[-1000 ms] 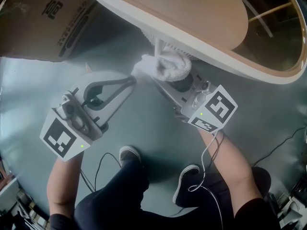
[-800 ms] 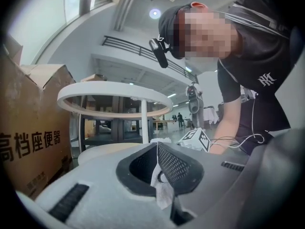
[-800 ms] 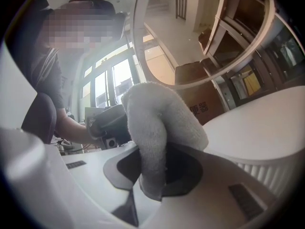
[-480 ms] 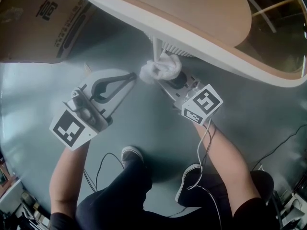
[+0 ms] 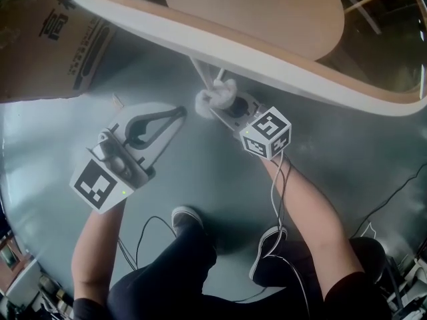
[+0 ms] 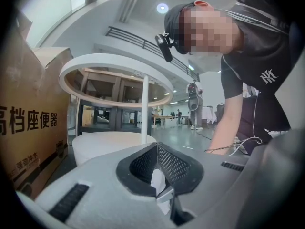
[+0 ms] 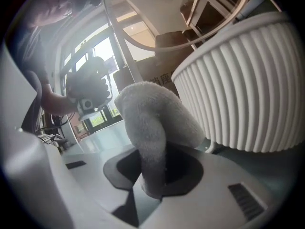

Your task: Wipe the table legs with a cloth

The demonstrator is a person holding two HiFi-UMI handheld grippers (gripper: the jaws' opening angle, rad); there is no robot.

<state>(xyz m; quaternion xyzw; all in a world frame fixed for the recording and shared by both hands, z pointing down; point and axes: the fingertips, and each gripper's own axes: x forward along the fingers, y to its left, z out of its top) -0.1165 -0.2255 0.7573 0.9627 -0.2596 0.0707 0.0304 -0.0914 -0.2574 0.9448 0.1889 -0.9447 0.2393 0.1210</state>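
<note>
A round table with a white rim (image 5: 267, 57) stands over me, with a thin white leg (image 5: 201, 76) under it. My right gripper (image 5: 221, 107) is shut on a bunched white cloth (image 5: 215, 99), which is pressed against the foot of that leg. In the right gripper view the cloth (image 7: 152, 123) rises out of the shut jaws beside a white ribbed base (image 7: 248, 89). My left gripper (image 5: 181, 111) hovers just left of the cloth with its tips together and nothing held. In the left gripper view the leg (image 6: 144, 109) rises straight ahead.
A large cardboard box (image 5: 53, 39) stands at the back left on the grey floor (image 5: 200, 172). The person's shoes (image 5: 190, 219) and loose cables (image 5: 393, 202) lie near the bottom. A low white round base (image 6: 105, 144) sits under the table.
The right gripper has carried the cloth farther in under the rim, up to the leg. The left gripper has barely moved.
</note>
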